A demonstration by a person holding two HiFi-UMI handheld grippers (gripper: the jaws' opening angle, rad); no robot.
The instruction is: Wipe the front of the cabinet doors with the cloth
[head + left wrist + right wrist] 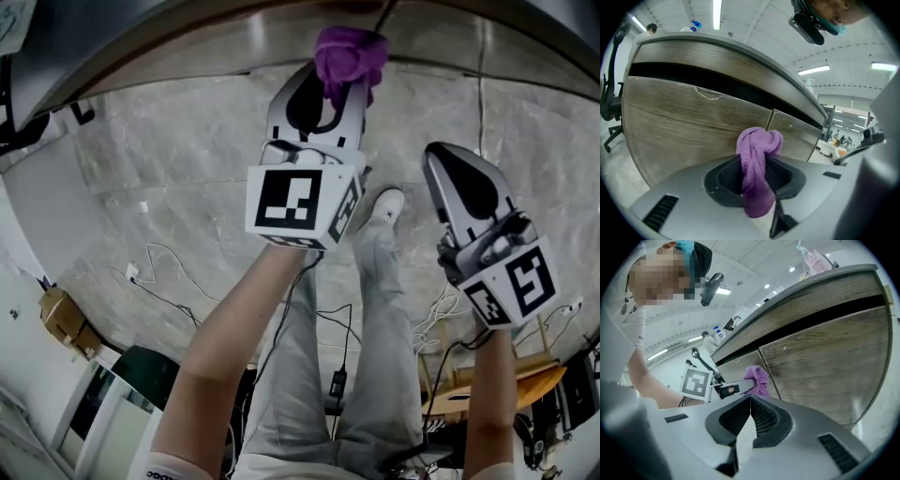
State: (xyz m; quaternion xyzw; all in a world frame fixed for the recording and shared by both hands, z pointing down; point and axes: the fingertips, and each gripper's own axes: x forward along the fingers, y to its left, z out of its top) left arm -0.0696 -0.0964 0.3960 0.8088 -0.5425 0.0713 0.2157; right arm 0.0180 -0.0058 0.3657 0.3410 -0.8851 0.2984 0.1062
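The cloth [349,52] is purple. The doors [684,126] are grey-brown woodgrain. The floor [187,159], centre left, is mottled grey.

In the head view the cabinet doors [234,37] are running across the top of the frame. The cloth [349,52] is sitting at top centre, right at the doors, between the jaws of the left gripper [337,89] just below it. The right gripper [441,164], jaws pressed together, is hanging right of centre, lower and apart from the doors. A shoe [386,204] is standing on the floor [187,187] between the two grippers. In the left gripper view the seam [771,119] between two doors is rising just behind the cloth. In the right gripper view a bottle [813,258] is standing on the countertop [834,277] at upper right.
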